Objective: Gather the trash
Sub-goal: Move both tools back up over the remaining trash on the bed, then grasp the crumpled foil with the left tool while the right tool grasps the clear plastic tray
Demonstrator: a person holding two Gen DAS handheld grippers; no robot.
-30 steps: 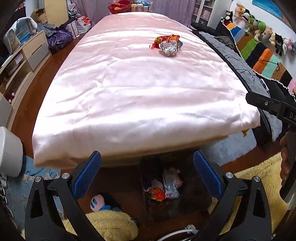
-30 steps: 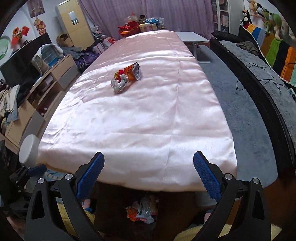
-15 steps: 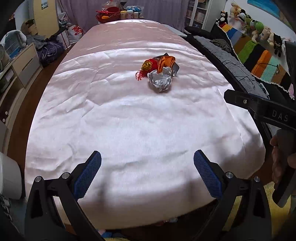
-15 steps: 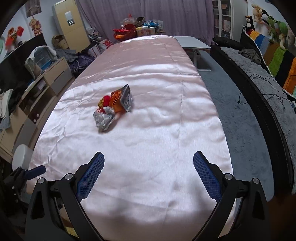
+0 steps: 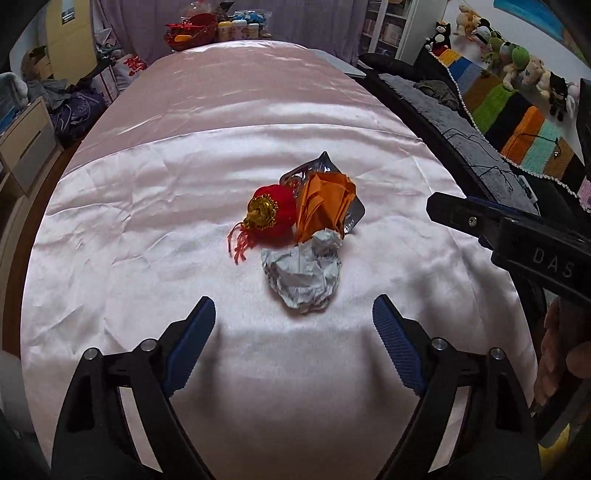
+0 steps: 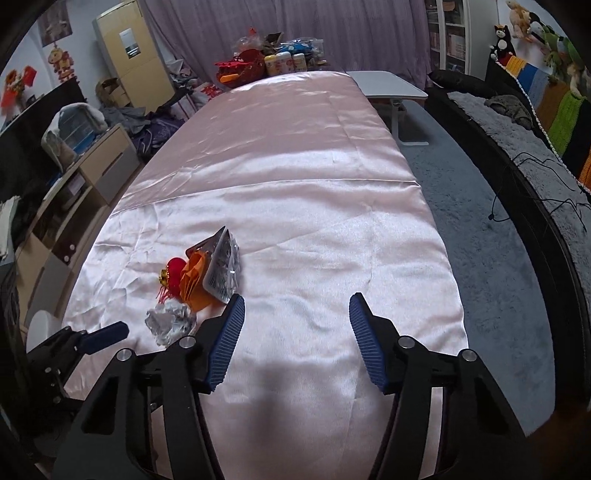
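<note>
Your trash sits in one small heap on the counter (image 5: 147, 229), on its pink satin cover, nearer the near end than the far one and roughly midway between the long edges. Closest to you is a crumpled silver-grey wrapper (image 5: 301, 275). Touching it on the far side is a folded orange paper (image 5: 323, 201), which leans against a clear foil packet (image 6: 223, 271). A red ornament with a gold cap and red tassel (image 5: 271, 216) lies against the orange paper on its left.

Your left gripper (image 5: 293, 334) hangs just short of the crumpled wrapper, its blue-padded fingers (image 5: 192, 343) spread wide and holding nothing. Your right gripper (image 6: 295, 336) is over bare cloth to the right of the heap, fingers (image 6: 227, 336) also parted and empty, the left one just beside the foil packet. In the left wrist view its black body comes in from the right edge, with your hand (image 5: 557, 354) below it.

At the far end of the counter stands a red basket (image 6: 243, 66) with bottles and packets beside it. Beyond the right long edge are grey carpet (image 6: 480, 240), a small white side table (image 6: 388, 88) and a dark sofa with a striped blanket (image 5: 517, 122) and a row of plush toys (image 5: 517, 62). To the left are a low drawer unit (image 6: 92, 173) and a yellow cabinet (image 6: 129, 55), with purple curtains (image 6: 332, 26) behind.
</note>
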